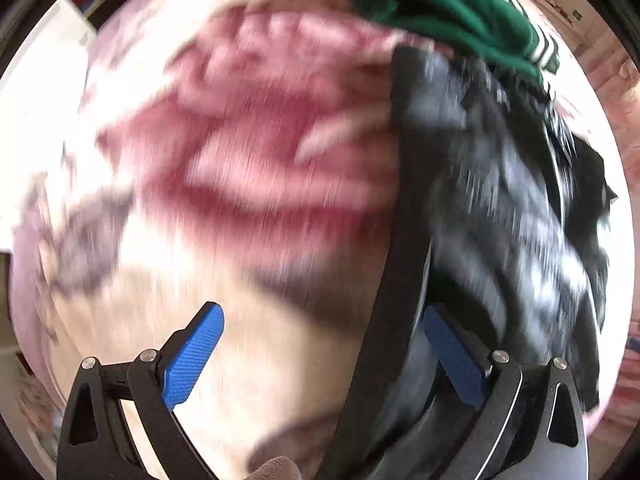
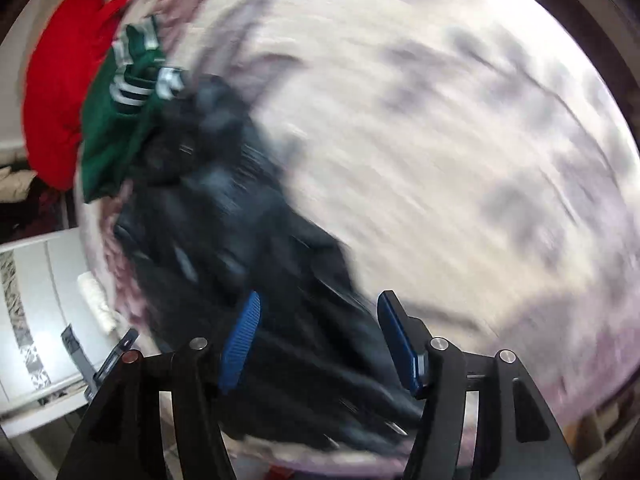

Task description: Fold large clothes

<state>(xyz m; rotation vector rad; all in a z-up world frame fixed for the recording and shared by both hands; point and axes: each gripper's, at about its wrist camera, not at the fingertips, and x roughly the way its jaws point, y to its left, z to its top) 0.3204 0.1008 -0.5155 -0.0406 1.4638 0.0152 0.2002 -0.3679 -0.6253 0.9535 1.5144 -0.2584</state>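
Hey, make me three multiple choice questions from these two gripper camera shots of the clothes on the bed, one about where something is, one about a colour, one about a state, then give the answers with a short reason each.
1. In the right wrist view, where does the green garment lie?
A. Between the red garment and the dark garment
B. Alone in the middle of the bedspread
C. Folded under the red garment

2. What colour are the stripes on the green garment?
A. Yellow
B. White
C. Orange

3. How does the left gripper stand?
A. Shut on the green garment
B. Open, with nothing pressed between its pads
C. Shut on the bedspread

Answers:
1 A: red lies on one side of it and dark cloth on the other.
2 B: the bands at its edge are white.
3 B: its blue pads stand far apart over the bedspread.
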